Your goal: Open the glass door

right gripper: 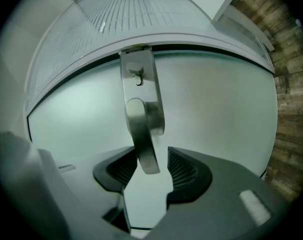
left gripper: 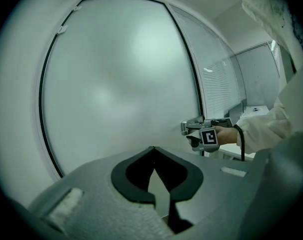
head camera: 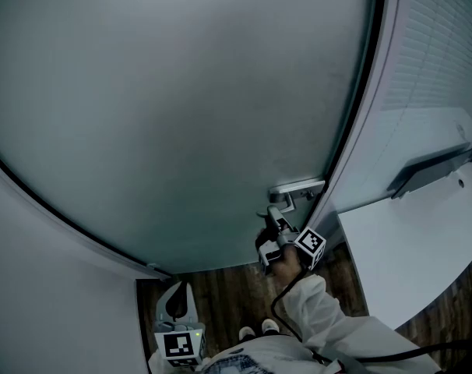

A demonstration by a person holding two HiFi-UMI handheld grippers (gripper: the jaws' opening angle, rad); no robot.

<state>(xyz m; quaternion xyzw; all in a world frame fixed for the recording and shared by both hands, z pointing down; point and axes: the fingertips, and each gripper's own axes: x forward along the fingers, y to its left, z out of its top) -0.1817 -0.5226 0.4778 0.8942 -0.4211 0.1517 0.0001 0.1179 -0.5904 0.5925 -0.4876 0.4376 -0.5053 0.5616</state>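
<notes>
The frosted glass door [head camera: 181, 92] fills most of the head view, with its metal lever handle [head camera: 297, 187] at the right edge by the dark frame. My right gripper [head camera: 273, 216] is at the lever, held by a white-sleeved arm. In the right gripper view the lever [right gripper: 141, 134] hangs down from its plate [right gripper: 137, 79] between the jaws of the right gripper [right gripper: 146, 166]. The left pad is against the lever and a small gap shows at the right pad. My left gripper [head camera: 176, 306] hangs low near the floor, apart from the door. Its tips [left gripper: 152, 151] meet with nothing held.
A dark frame strip [head camera: 361, 92] borders the door on the right, and beyond it is a glass panel with blinds [head camera: 438, 53]. A white surface [head camera: 407, 248] lies at the right. The wooden floor [head camera: 228, 294] and the person's shoes [head camera: 255, 332] show below.
</notes>
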